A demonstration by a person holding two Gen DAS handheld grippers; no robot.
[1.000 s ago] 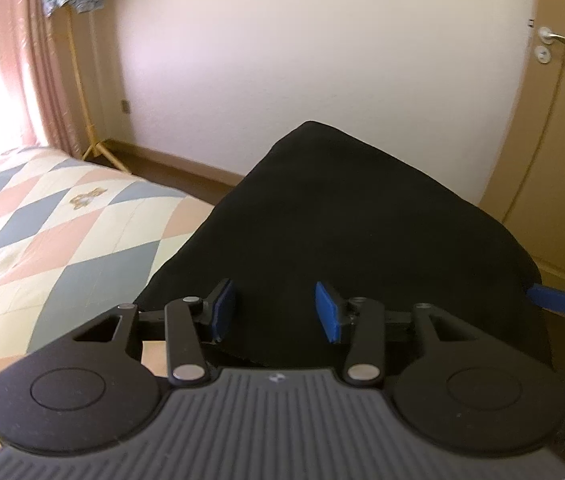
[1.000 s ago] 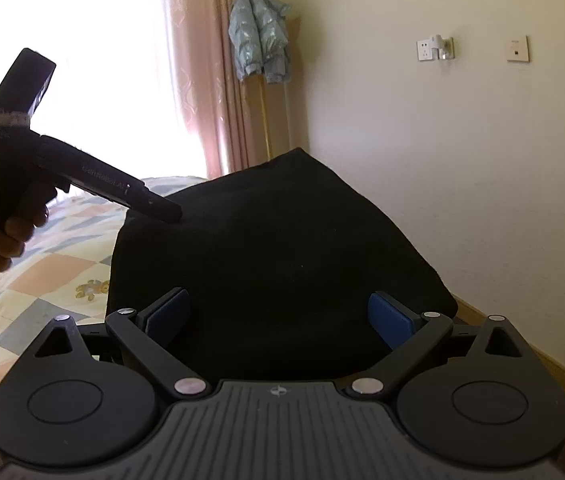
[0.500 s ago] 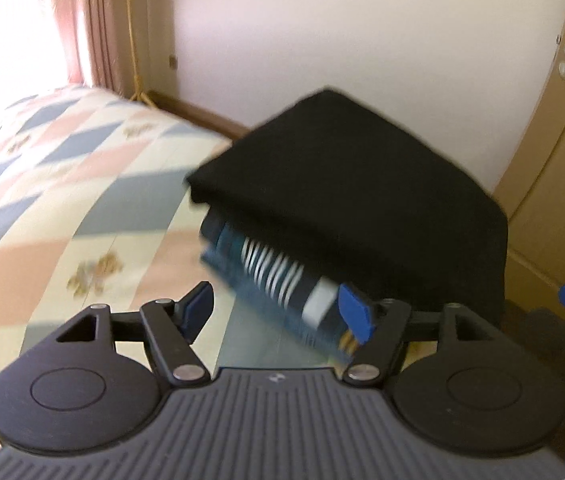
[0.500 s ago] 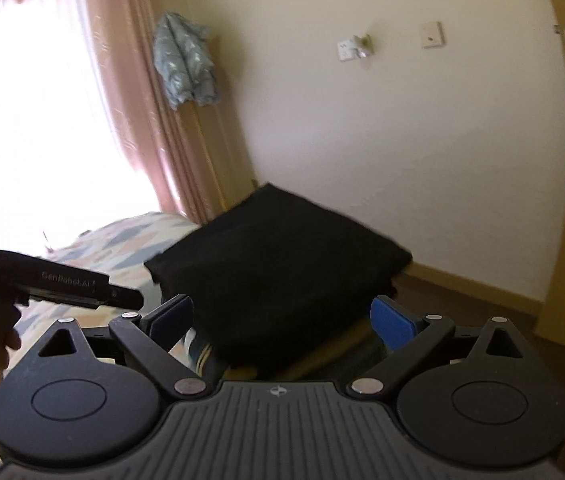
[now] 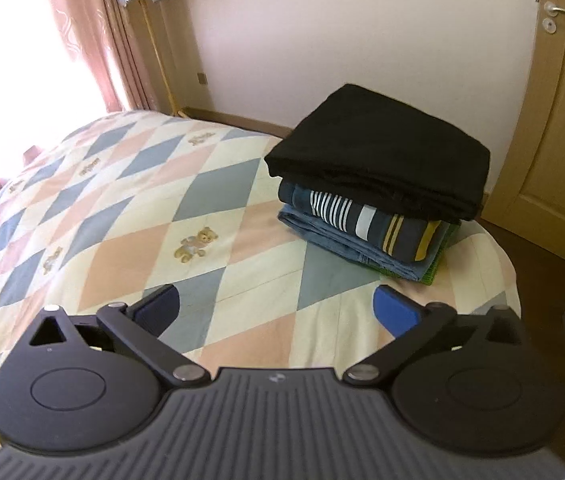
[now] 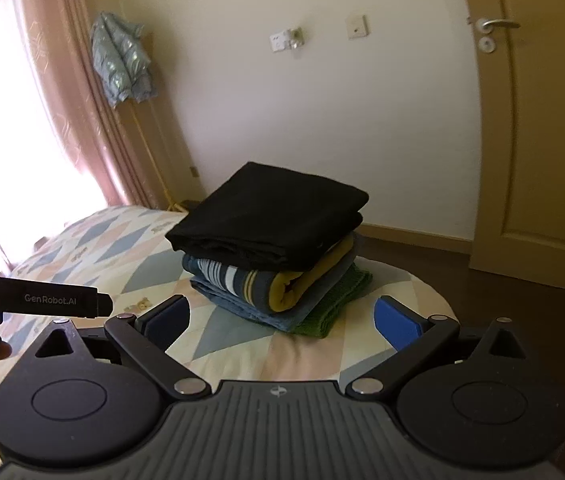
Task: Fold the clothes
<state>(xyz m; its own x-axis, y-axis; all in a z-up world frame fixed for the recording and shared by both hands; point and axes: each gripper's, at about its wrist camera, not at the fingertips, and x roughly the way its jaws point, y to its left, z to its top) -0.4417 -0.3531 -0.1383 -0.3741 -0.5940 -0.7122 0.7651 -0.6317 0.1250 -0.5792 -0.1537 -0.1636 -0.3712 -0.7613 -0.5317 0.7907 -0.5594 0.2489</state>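
Note:
A stack of folded clothes sits at the far right corner of the bed. A folded black garment [image 5: 378, 156] lies on top, over a striped navy one [image 5: 366, 220], a blue one [image 5: 346, 246] and a green one [image 5: 436, 270]. The stack also shows in the right wrist view, with the black garment [image 6: 270, 216] on top. My left gripper [image 5: 276, 312] is open and empty, held back from the stack above the quilt. My right gripper [image 6: 282, 318] is open and empty, also short of the stack.
The bed has a diamond-patterned quilt [image 5: 122, 208] with teddy bears. The left gripper's handle [image 6: 38, 300] and the hand holding it show at the left of the right wrist view. A pink curtain [image 6: 82, 92], a hanging jacket [image 6: 122, 60] and a door [image 6: 538, 120] stand behind.
Both grippers have pulled back and away from the black garment, which now lies on the stack. The left gripper's jaws have opened wider.

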